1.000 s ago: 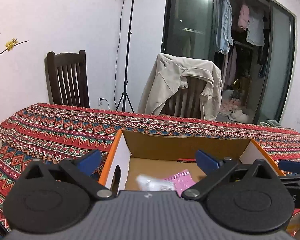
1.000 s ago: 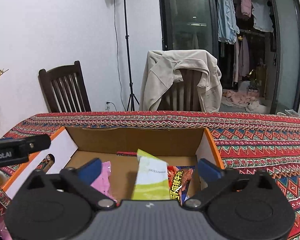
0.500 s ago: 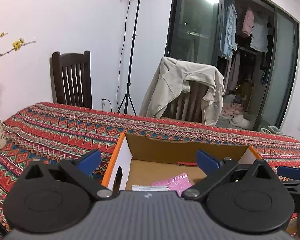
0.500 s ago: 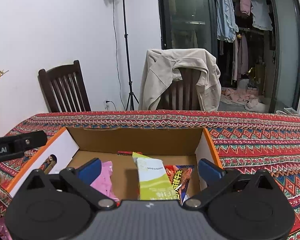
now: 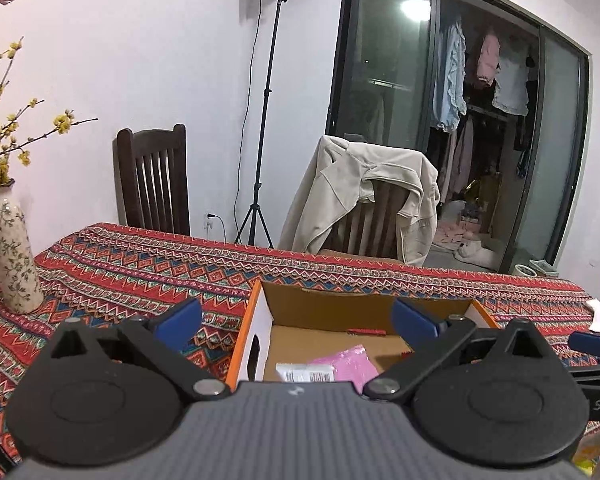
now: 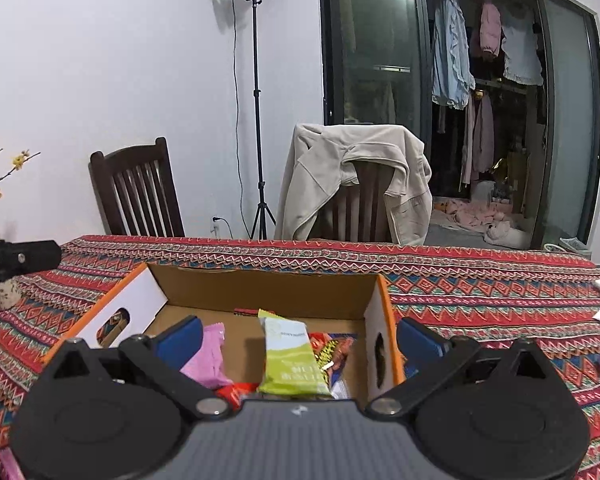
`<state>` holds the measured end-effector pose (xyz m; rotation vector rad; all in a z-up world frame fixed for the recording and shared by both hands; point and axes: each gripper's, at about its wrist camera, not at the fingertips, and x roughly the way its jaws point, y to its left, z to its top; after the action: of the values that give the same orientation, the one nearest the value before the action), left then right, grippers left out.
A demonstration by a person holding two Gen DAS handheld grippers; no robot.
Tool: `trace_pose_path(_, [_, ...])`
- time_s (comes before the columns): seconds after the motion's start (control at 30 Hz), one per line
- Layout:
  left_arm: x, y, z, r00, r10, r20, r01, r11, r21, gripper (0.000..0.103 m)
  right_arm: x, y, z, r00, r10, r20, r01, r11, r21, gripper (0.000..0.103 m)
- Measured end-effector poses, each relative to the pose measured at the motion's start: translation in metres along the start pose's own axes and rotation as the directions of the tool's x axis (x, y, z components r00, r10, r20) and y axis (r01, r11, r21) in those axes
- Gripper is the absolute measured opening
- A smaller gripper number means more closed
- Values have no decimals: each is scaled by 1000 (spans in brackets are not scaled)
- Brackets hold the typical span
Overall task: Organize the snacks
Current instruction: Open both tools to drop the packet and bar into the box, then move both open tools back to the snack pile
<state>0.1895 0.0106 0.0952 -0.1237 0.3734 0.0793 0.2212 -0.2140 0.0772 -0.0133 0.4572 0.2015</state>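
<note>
Snacks in box, below and between wide-spread, empty fingers of both grippers.

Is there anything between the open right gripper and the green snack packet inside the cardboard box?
Nothing visible: the green snack packet lies uncovered in the cardboard box, directly ahead of the open right gripper.

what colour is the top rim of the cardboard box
Orange, running along the side edges of the cardboard box; it shows best in the right wrist view.

A green snack packet and pink packet lie inside the open cardboard box.
</note>
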Motion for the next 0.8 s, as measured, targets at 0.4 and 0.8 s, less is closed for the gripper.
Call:
trace_pose_path(0.4, [-45, 4, -29, 999, 10, -36, -10, 1000, 9, 103, -60, -28, -41, 999, 23, -35, -25, 999, -34, 103])
trace_pose_path(0.8, [-72, 22, -70, 994, 39, -105, -39, 999, 9, 103, -89, -55, -84, 992, 16, -123, -24, 998, -66, 103])
